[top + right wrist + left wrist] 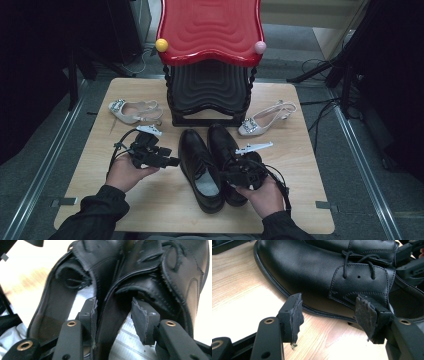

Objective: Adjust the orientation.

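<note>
Two black lace-up shoes lie side by side on the desk, toes pointing away from the person. The left black shoe lies just to the right of the left hand-held gripper. The right black shoe lies directly ahead of and partly beneath the right hand-held gripper.

Left hand-held gripper: released. In the left gripper view its jaws stand wide apart, with bare desk between them and nothing gripped; the laced side of the left black shoe lies just beyond the fingertips.

Right hand-held gripper: released. In the right gripper view its jaws straddle the two adjoining inner walls of the shoe openings, one jaw inside each shoe. The left pad lies against the wall; the right pad stands clear of the leather.

Item count:
- Black lace-up shoes: two.
- Pale heeled sandals with jewelled buckles: two. One sandal lies beyond the left hand-held gripper; the other sandal lies beyond and to the right of the right hand-held gripper.
- Rack with a red top shelf and a black lower shelf: one, beyond both shoes.
- Knobs on the red shelf corners: one yellow, one pink.

No legible brand, label or writing.
</note>
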Tool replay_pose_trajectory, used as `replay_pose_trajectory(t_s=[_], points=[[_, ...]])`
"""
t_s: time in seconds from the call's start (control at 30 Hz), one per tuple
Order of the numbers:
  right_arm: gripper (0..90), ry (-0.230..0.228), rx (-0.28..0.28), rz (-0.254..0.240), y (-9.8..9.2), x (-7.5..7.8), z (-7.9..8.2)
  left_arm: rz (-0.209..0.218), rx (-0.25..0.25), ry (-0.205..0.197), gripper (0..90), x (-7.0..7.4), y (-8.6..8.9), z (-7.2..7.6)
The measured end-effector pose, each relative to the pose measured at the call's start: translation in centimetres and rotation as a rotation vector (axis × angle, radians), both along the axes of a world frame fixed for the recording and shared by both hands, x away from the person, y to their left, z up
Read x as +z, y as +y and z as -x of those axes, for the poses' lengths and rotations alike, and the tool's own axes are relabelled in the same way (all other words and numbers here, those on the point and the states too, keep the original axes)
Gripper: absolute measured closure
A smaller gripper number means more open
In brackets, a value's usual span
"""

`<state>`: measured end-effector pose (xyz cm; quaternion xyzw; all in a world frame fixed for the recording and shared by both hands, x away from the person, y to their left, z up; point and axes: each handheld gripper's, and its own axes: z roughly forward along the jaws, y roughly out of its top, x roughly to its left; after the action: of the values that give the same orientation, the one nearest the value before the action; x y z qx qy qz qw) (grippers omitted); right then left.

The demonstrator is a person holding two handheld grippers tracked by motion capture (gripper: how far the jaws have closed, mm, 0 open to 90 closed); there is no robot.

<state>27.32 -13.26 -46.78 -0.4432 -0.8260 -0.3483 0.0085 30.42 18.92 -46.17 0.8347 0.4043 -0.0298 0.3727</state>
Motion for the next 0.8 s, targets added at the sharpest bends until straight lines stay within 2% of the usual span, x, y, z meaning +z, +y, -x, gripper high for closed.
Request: replay_pose_trajectory(t_s=[0.1,0.17,0.3,0.57,0.67,0.7,0.77,0.8], points=[[56.1,0.009,-0.011,0.013,0.2,0.3,-0.1,0.003,0.006,-0.002,39.9,0.0,0.2,0.0],[55.3,0.0,0.001,-0.007,0.1,0.9,0.1,0.008,0.012,-0.005,39.9,0.1,0.5,0.0],[54.9,-0.003,0.01,-0.004,0.3,1.5,0.3,0.005,0.022,-0.007,40.1,-0.1,0.8,-0.2],[54.9,0.078,0.03,0.043,2.6,-0.8,-1.1,0.011,0.037,-0.009,40.3,-0.1,1.5,-0.6],[57.0,0.081,0.032,0.092,3.4,-0.9,-1.4,0.015,0.04,-0.005,40.3,-0.2,1.7,-0.5],[58.9,0.087,0.024,0.09,3.4,-0.8,-1.5,0.02,0.04,-0.003,40.3,-0.2,1.8,-0.4],[61.8,0.144,-0.026,0.075,3.4,-0.8,-1.9,0.017,0.044,-0.003,40.3,-0.2,1.9,-0.3],[63.2,0.157,-0.038,0.078,3.6,-0.8,-2.1,0.018,0.046,-0.006,40.3,-0.2,2.0,-0.3]])
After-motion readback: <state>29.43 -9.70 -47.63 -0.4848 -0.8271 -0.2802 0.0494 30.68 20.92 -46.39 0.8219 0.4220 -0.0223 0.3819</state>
